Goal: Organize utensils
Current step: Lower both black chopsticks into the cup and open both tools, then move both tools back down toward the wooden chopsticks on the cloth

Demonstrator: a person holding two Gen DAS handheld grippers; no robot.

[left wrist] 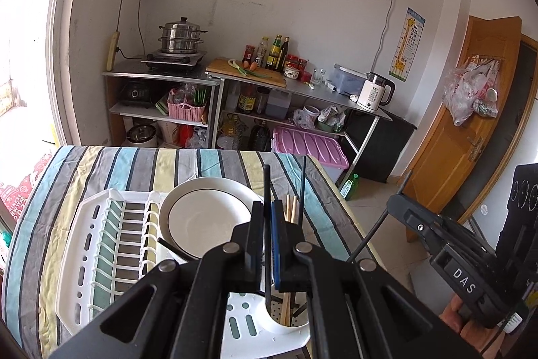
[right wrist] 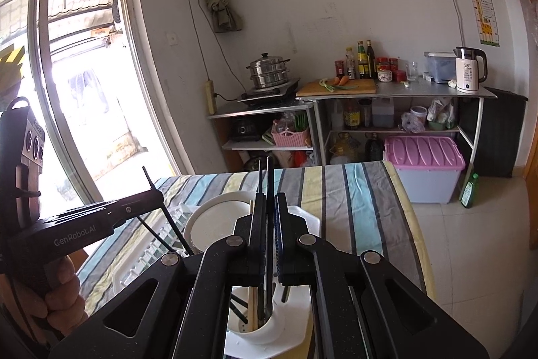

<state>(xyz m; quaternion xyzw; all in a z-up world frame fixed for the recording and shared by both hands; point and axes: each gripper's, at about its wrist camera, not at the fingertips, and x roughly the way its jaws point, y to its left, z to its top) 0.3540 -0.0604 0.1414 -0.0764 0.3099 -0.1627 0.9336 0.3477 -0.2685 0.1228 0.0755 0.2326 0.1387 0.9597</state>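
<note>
In the left wrist view, the left tool (left wrist: 267,224) is seen from behind, with its two jaws pressed together on a black chopstick (left wrist: 267,190). The chopstick stands nearly upright between the jaws, and its lower end goes down into the white cup (left wrist: 282,322) at the corner of the white drying rack (left wrist: 101,244). Inside the same cup two wooden chopsticks (left wrist: 292,209) and a second black chopstick (left wrist: 302,187) are standing. A white plate (left wrist: 205,217) with a dark ring is placed in the rack, just beside the cup. The rack lies on the table (left wrist: 141,164), which is covered with a striped cloth. At the right edge the right tool (left wrist: 395,199) is visible, and a thin black stick is held at its tip; the exact gap of its jaws cannot be told from this side.

In the right wrist view, the right tool (right wrist: 268,211) is shown with its jaws closed on a black chopstick (right wrist: 269,184), which is kept upright above the white cup (right wrist: 265,328). The lower end of this chopstick is reaching into the cup, where a wooden chopstick (right wrist: 251,308) and other dark sticks are also standing. The plate (right wrist: 218,221) is seen behind the jaws, leaning in the rack (right wrist: 161,241). On the left, the left tool (right wrist: 156,194) is held by a hand (right wrist: 60,295), and a black chopstick (right wrist: 149,179) is clamped in its tip. The striped table (right wrist: 353,201) is stretching to the right.
</note>
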